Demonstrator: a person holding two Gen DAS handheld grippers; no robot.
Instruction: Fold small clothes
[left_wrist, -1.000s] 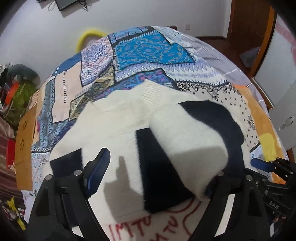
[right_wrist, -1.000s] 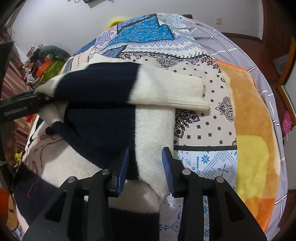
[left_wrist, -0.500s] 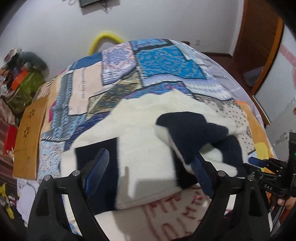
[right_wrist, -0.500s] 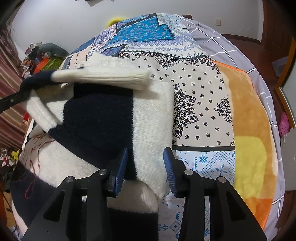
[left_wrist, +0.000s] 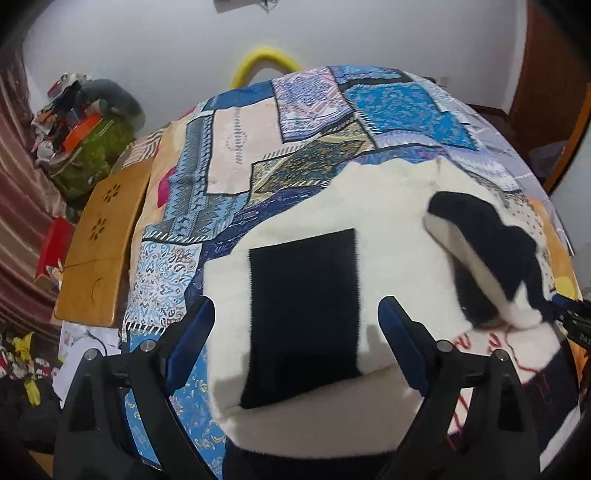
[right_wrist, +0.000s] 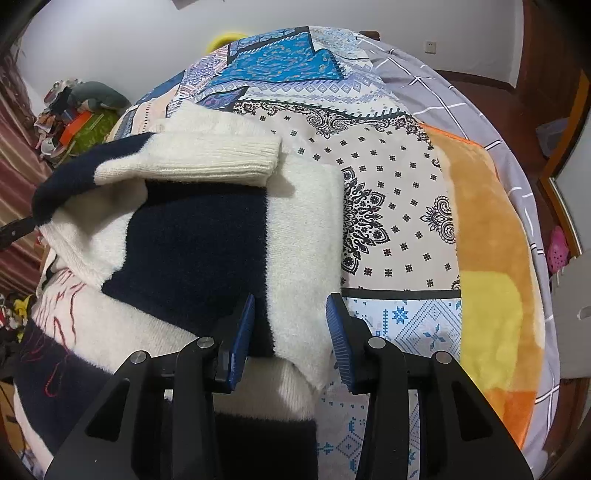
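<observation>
A cream and navy knit sweater (left_wrist: 388, 218) with red stitched lettering lies on the patchwork bedspread (left_wrist: 236, 155). One sleeve is folded across its body; its ribbed cuff (right_wrist: 236, 162) shows in the right wrist view. My left gripper (left_wrist: 295, 332) is open and empty, its fingers astride the sweater's left side over a navy block. My right gripper (right_wrist: 290, 332) is open around the sweater's right edge (right_wrist: 306, 280), not closed on it. The right gripper's tip (left_wrist: 576, 325) shows at the left view's right edge.
A wooden board (left_wrist: 103, 243) lies along the bed's left edge, with clutter (left_wrist: 81, 125) beyond it. An orange and yellow blanket (right_wrist: 491, 266) covers the bed's right side. A yellow hoop (left_wrist: 264, 59) stands at the far wall.
My left gripper let go of the sleeve and moved left over the sweater's left side. The sleeve now rests folded across the body. The right gripper stayed put.
</observation>
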